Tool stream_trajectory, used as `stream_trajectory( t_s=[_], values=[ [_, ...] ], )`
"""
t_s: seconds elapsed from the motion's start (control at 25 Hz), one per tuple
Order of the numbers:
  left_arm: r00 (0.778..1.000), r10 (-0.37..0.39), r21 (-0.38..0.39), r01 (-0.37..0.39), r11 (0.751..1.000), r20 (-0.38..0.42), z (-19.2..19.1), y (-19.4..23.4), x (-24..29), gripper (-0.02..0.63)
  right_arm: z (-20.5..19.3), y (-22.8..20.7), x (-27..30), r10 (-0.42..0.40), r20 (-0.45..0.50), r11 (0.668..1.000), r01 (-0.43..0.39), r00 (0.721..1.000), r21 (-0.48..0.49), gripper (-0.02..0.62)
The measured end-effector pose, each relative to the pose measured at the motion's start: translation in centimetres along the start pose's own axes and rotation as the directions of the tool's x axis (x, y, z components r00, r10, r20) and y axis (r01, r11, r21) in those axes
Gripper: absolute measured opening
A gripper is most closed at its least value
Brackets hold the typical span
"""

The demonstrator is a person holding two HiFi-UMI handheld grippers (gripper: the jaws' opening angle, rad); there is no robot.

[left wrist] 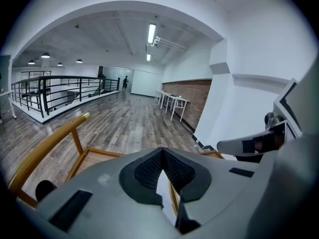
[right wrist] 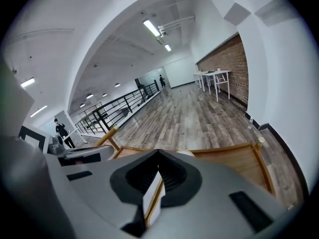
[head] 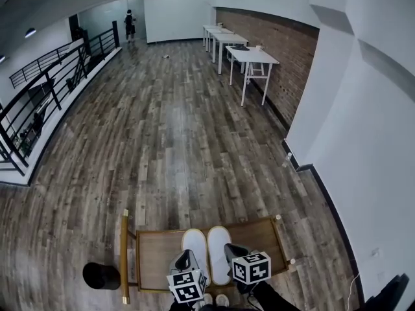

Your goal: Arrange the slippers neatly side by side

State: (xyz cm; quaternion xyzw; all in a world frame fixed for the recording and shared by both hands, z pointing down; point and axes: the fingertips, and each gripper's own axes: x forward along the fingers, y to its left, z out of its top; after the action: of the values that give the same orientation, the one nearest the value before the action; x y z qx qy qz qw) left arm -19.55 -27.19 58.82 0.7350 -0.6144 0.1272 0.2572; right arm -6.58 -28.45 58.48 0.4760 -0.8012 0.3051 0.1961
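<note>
Left hand-held gripper (head: 184, 259) hides left slipper's (head: 194, 240) near end.

The head view looks steeply down on the near tabletop (head: 262, 235); both gripper views sit low over it, facing the far white tables (left wrist: 174, 103).

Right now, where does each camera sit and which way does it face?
Head view: on the person's head, looking forward and down at the wooden cart holding two white slippers; left gripper and right gripper at the bottom.
Left gripper view: on the left gripper, facing forward over its shut jaws; right gripper at right.
Right gripper view: on the right gripper, same heading, jaws shut; left gripper at left.
Shared: all three see the white tables by the brick wall.
</note>
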Motion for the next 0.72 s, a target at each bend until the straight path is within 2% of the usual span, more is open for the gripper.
stream_trajectory(
  t_s=[0.24, 0.52, 0.72],
  values=[
    [1.000, -0.013, 0.017, 0.013, 1.000, -0.006, -1.0, -1.2, -1.3, 0.000, -2.2, 0.4, -0.8, -0.027, -0.016, 0.999, 0.027, 1.000, 0.040, -0.003],
    [0.999, -0.032, 0.029, 0.032, 0.999, -0.008, -1.7, -2.9, -1.7, 0.000, -3.2, 0.3, -1.1, -0.052, -0.028, 0.999, 0.052, 0.998, -0.005, -0.002],
    [1.000, -0.025, 0.020, 0.025, 0.999, -0.013, -2.3, -2.6, -2.0, 0.000, -3.2, 0.7, -1.0, -0.051, -0.025, 0.998, 0.050, 0.998, -0.038, -0.003]
  ],
)
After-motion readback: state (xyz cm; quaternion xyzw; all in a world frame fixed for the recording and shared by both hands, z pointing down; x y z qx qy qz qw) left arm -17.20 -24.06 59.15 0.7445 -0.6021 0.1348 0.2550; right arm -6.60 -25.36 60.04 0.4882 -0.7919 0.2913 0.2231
